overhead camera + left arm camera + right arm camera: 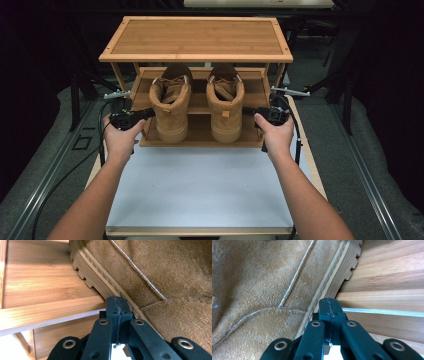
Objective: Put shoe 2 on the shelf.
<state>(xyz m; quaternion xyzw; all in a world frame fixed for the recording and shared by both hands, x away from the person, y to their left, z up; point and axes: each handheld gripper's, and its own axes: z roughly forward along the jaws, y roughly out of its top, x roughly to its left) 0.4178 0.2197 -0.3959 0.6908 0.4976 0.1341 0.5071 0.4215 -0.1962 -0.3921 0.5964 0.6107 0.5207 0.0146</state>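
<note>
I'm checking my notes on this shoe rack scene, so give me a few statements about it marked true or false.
1. Two tan boots, the left boot and the right boot, sit on the rack. True.
2. The boots stand on the rack's top shelf. False: the top is bare; they sit on the slatted shelf below.
3. The left gripper has its jaws shut, tips by the boot's sole. True.
4. The right gripper is open wide around a boot. False: its jaws are shut, beside the sole.
5. The boots' heels face the person. True.
</note>
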